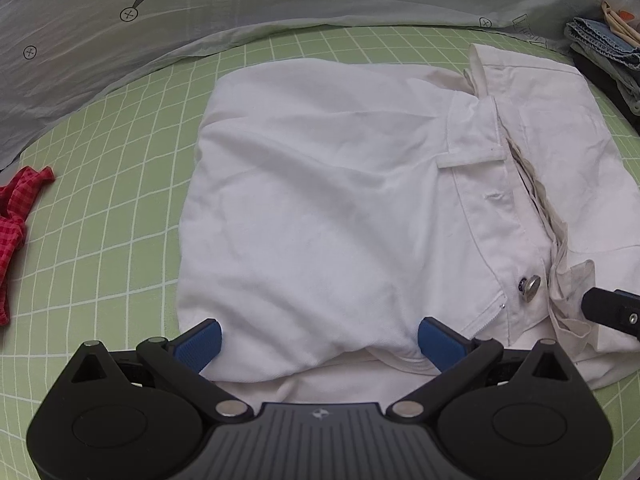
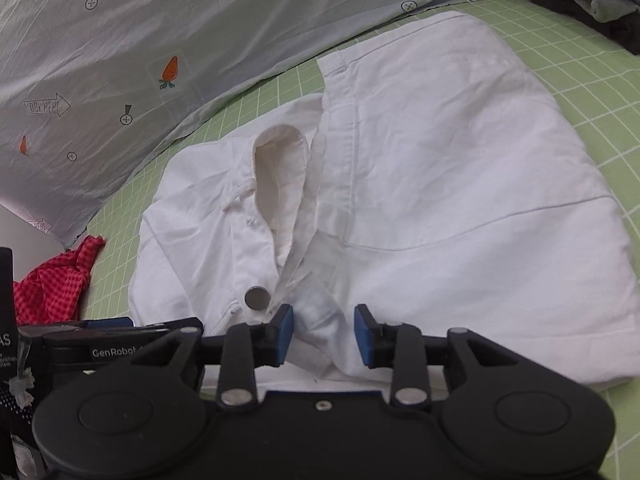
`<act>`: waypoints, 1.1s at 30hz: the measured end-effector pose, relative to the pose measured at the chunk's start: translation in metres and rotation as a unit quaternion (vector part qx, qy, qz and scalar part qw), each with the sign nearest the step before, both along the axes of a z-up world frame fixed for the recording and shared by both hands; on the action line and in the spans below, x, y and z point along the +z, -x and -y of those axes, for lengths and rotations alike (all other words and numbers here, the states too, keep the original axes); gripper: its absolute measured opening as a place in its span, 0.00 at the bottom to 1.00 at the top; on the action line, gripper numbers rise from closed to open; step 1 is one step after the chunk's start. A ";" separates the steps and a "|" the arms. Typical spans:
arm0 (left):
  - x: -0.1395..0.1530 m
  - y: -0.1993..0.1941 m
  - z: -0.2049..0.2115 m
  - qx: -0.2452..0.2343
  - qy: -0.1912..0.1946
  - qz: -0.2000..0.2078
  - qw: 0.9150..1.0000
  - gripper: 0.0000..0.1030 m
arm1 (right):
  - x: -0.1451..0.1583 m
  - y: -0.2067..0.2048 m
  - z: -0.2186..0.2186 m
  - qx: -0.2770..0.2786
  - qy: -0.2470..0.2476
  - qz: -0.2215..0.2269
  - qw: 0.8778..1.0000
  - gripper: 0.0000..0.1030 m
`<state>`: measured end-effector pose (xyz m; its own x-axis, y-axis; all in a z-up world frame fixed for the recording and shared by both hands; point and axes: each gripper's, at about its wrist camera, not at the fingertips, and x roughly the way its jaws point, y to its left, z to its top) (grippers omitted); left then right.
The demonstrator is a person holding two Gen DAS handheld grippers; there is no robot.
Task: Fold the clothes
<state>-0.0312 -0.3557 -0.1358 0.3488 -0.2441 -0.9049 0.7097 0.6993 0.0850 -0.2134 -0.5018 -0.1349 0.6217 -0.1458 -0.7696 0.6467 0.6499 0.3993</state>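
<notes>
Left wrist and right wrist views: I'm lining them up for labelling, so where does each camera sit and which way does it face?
Left wrist view: behind the open left gripper, facing across the white button-waist trousers on the green grid mat; the right gripper's tip shows at right.
Right wrist view: behind the open right gripper, facing the trousers' waistband; the left gripper's body shows at left.
Shared: trousers, metal button, red checked cloth, carrot-print sheet, mat.

One white garment [image 1: 320,200], one red checked cloth [image 1: 16,216], two claws [image 1: 318,340]
</notes>
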 end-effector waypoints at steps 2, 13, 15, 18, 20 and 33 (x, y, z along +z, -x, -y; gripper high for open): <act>0.000 0.001 0.000 0.003 -0.002 0.004 1.000 1.00 | 0.007 0.009 0.004 -0.023 0.036 -0.006 0.999 0.72; -0.004 0.002 0.005 0.022 -0.022 0.013 0.999 1.00 | -0.007 0.042 0.054 -0.111 0.139 -0.110 0.978 0.94; -0.004 0.002 0.007 0.023 -0.027 0.014 0.999 1.00 | -0.013 0.044 0.062 -0.114 0.142 -0.120 0.976 0.95; -0.005 0.001 0.008 0.026 -0.029 0.009 0.999 1.00 | -0.019 0.044 0.074 -0.117 0.137 -0.120 0.976 0.96; -0.005 0.000 0.008 0.027 -0.029 0.008 0.999 1.00 | -0.021 0.041 0.082 -0.116 0.133 -0.112 0.978 0.96; -0.011 -0.006 0.019 0.030 -0.042 -0.002 0.999 1.00 | -0.029 0.024 0.093 -0.093 0.110 -0.089 0.986 0.67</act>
<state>-0.0256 -0.3750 -0.1472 0.3563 -0.1463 -0.9228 0.6673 0.7312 0.1417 -0.2369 -0.5944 -0.1640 0.4270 -0.4191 -0.8013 0.8096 0.5718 0.1323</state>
